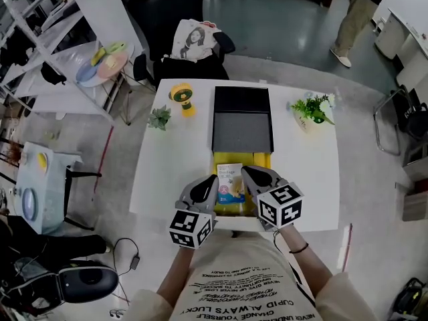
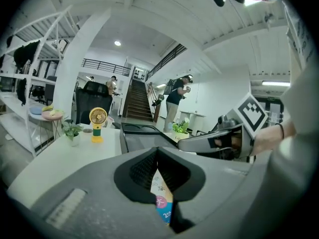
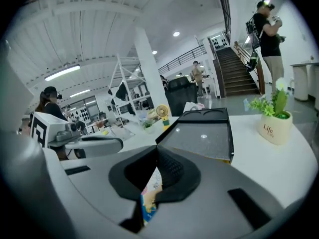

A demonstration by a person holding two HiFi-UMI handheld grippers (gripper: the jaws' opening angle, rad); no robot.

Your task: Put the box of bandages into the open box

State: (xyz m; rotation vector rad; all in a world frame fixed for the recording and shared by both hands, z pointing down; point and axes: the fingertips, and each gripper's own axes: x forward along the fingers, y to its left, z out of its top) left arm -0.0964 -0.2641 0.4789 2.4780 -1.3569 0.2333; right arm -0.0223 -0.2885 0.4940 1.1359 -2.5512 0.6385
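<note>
Left gripper (image 2: 158, 158) is clenched on one edge of the small white-and-blue cardboard box of bandages (image 1: 229, 180), and the right gripper (image 3: 155, 156) pinches the opposite edge. Each gripper view shows the card squeezed between dark ribbed pads. The box of bandages hangs between the two grippers, over the near part of the yellow open box (image 1: 263, 160), whose black lid (image 1: 242, 119) lies back beyond it on the white table (image 1: 301, 179). Farther off stand a small green plant (image 1: 160, 118), a yellow desk fan (image 1: 182, 97) and a cream-potted plant (image 1: 311, 110).
</note>
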